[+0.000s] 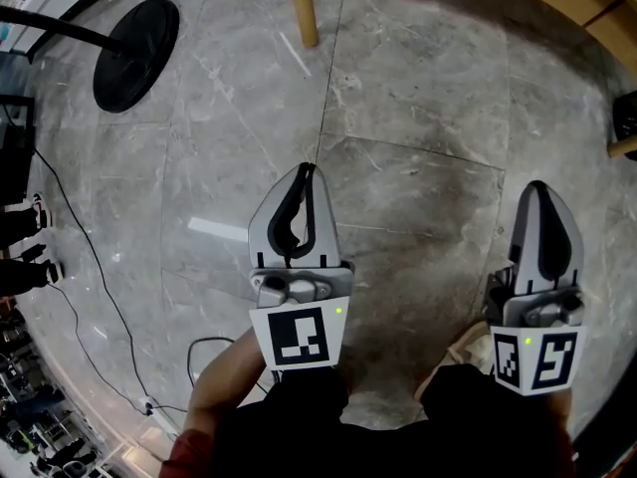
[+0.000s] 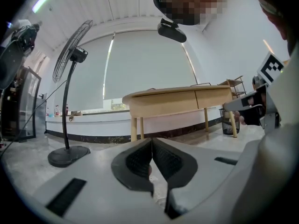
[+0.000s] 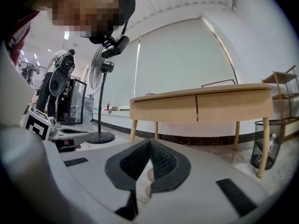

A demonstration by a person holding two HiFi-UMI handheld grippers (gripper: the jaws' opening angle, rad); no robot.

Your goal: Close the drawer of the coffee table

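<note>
The light wooden coffee table (image 3: 201, 104) stands a few steps ahead on slim legs. Its apron shows two drawer fronts (image 3: 163, 109) split by a dark seam, and both look flush from here. The left gripper view has the same table (image 2: 177, 101) further off. In the head view only a table leg (image 1: 302, 8) and an edge of the top (image 1: 587, 8) show. My left gripper (image 1: 305, 172) and right gripper (image 1: 537, 189) hover over the floor, well short of the table. Both are shut with nothing between the pads (image 2: 140, 160) (image 3: 161, 162).
A standing fan (image 2: 70, 101) with a round black base (image 1: 136, 53) is to the left. A wire bin (image 3: 266, 143) sits by the table's right leg, with a shelf rack (image 3: 285, 97) behind it. A cable (image 1: 90, 267) trails across the grey marble floor (image 1: 418, 118).
</note>
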